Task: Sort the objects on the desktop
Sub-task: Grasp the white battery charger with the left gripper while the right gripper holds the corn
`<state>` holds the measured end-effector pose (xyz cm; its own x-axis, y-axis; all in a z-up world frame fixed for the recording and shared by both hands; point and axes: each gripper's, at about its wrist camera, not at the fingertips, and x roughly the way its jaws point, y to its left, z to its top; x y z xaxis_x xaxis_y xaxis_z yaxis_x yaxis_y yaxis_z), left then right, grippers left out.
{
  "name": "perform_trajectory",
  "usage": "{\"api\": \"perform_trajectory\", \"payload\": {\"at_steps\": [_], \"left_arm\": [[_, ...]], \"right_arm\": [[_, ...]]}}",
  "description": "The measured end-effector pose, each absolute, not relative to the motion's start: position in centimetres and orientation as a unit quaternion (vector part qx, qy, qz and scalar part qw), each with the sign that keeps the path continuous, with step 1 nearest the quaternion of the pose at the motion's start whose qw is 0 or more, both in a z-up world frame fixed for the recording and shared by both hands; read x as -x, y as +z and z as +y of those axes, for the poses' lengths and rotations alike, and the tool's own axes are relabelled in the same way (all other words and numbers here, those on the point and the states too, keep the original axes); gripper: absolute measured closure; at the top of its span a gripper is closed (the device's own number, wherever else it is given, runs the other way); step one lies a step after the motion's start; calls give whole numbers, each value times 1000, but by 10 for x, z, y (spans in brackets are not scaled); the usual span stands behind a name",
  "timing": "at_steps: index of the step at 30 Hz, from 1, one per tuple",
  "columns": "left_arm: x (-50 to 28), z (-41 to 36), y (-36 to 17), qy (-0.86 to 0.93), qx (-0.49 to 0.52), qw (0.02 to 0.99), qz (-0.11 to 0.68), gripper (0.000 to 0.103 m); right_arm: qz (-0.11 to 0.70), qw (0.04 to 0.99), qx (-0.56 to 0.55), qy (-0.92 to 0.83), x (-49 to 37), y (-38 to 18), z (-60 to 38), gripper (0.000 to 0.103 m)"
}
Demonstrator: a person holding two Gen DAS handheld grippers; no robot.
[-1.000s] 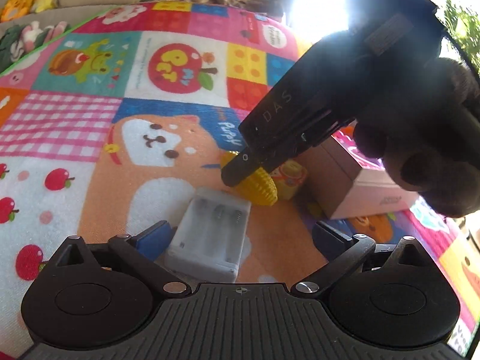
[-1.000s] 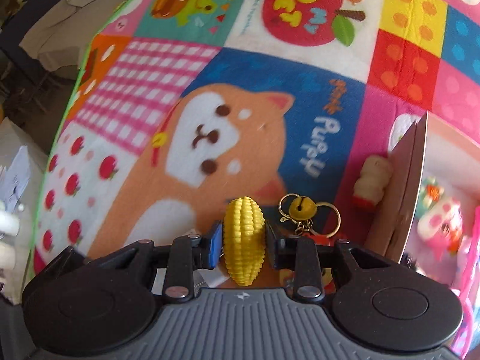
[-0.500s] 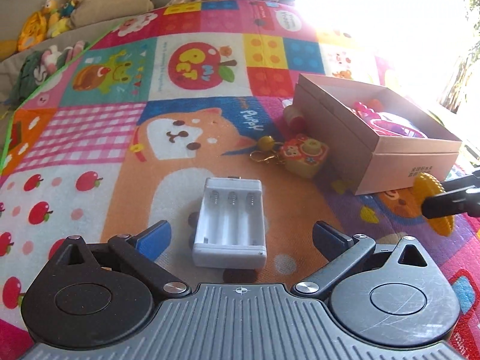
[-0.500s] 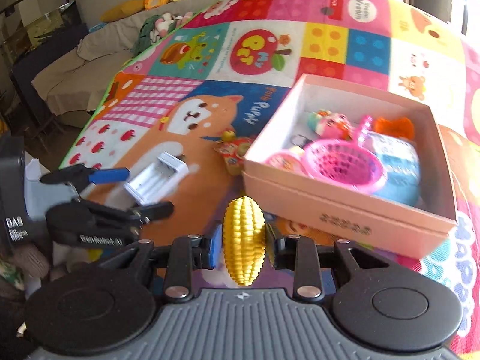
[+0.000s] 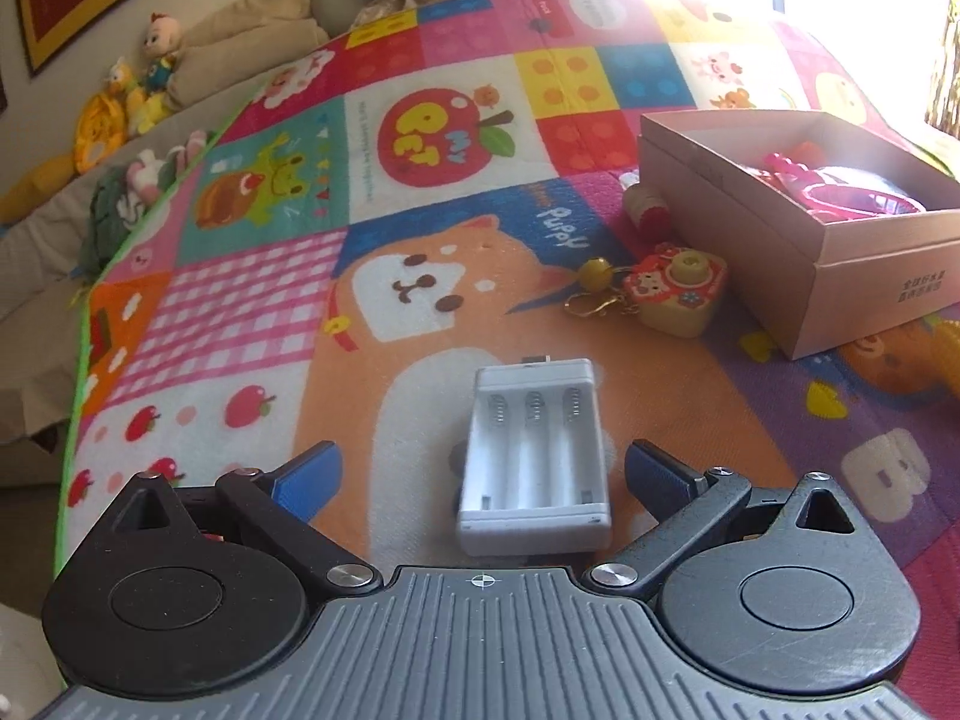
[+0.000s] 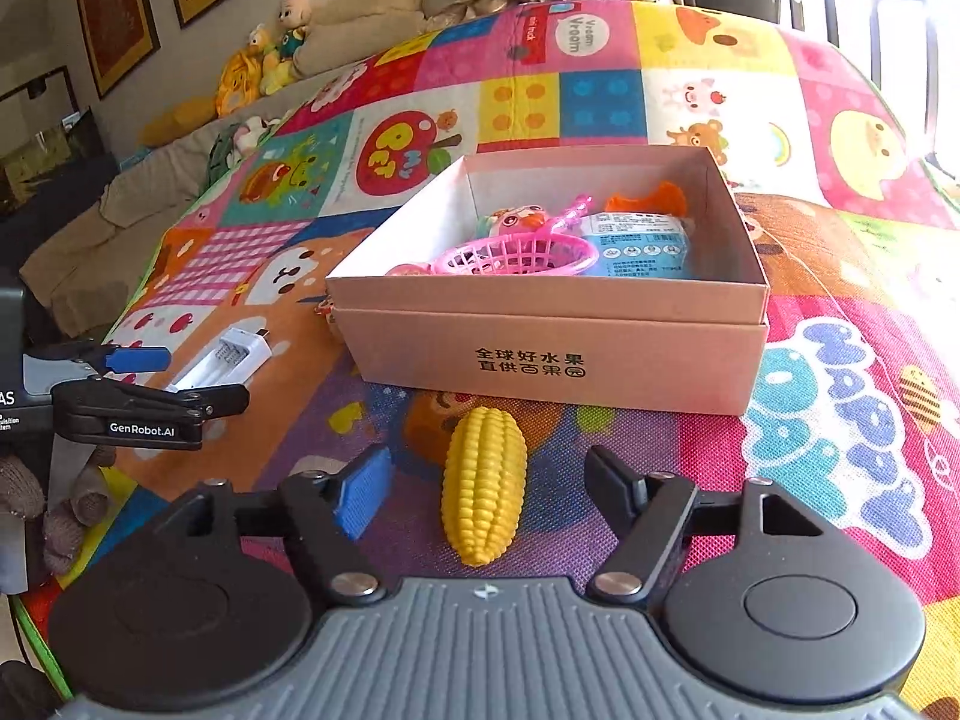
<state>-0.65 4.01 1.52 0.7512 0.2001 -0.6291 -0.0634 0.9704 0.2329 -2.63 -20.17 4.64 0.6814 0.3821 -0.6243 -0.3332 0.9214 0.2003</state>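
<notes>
In front of the box [image 6: 558, 354], the right gripper [image 6: 486, 495] has its jaws opening, the corn [image 6: 485, 483] lying loose between them on the mat [image 6: 840, 420]. The left gripper [image 5: 480, 474] hovers with jaws spread wide, the battery case [image 5: 534, 456] between them, untouched.

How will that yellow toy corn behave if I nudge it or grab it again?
The toy corn looks like rigid moulded plastic, so probably stiff and light. Its rounded, tapered body may roll sideways on the play mat if nudged. The kernel ridges should give the opening right gripper some bite; it lies loose between the fingers.
</notes>
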Motion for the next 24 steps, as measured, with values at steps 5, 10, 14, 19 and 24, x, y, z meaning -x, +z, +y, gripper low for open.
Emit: {"api": "perform_trajectory", "payload": {"at_steps": [5,10,14,19,24], "left_arm": [[9,65,16,129,-131,924,336,0],[12,101,22,180,-90,922,330,0],[26,114,29,71,29,937,342,0],[6,93,21,86,28,934,347,0],[-29,97,13,89,32,926,364,0]], "right_arm": [[341,922,-34,183,31,37,-203,18],[336,925,-27,174,31,37,-200,11],[336,928,-29,160,32,36,-201,11],[329,931,-23,156,34,37,-198,7],[319,936,-9,151,39,38,-195,5]]}}
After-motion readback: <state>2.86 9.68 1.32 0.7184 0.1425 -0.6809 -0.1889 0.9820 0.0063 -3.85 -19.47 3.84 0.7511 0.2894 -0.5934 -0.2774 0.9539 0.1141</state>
